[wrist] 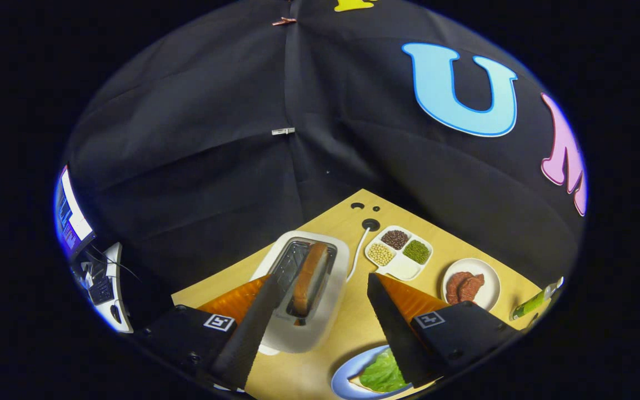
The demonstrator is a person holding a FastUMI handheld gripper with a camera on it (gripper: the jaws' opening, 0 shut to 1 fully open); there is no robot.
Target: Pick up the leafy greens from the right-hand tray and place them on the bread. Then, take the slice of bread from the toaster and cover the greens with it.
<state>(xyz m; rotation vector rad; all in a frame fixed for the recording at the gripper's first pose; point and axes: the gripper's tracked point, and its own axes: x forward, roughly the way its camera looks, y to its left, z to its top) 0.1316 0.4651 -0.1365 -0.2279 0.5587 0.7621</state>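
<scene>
Gripper [320, 300] with fingers spread wide, empty, above the table [353, 328].
One toaster [303, 289] between the fingers holds one bread slice [309, 278]; one lettuce leaf [382, 373] lies on bread on the blue plate [348, 372] at the near edge.

Black cloth wall [231, 155] behind, clipped at its seam — pale wooden table [353, 328], monitor [70, 214] at left

No word, brand or number can be read on the tabletop things. The only signs are two small square black-and-white coded markers, one [219, 321] on the block behind the left finger and one [429, 319] on the block behind the right finger of the gripper [323, 276], whose fingers stand wide apart on either side of the white plastic toaster [320, 328]. The lit monitor screen [70, 214] off beside the table carries lines too small to make out
</scene>
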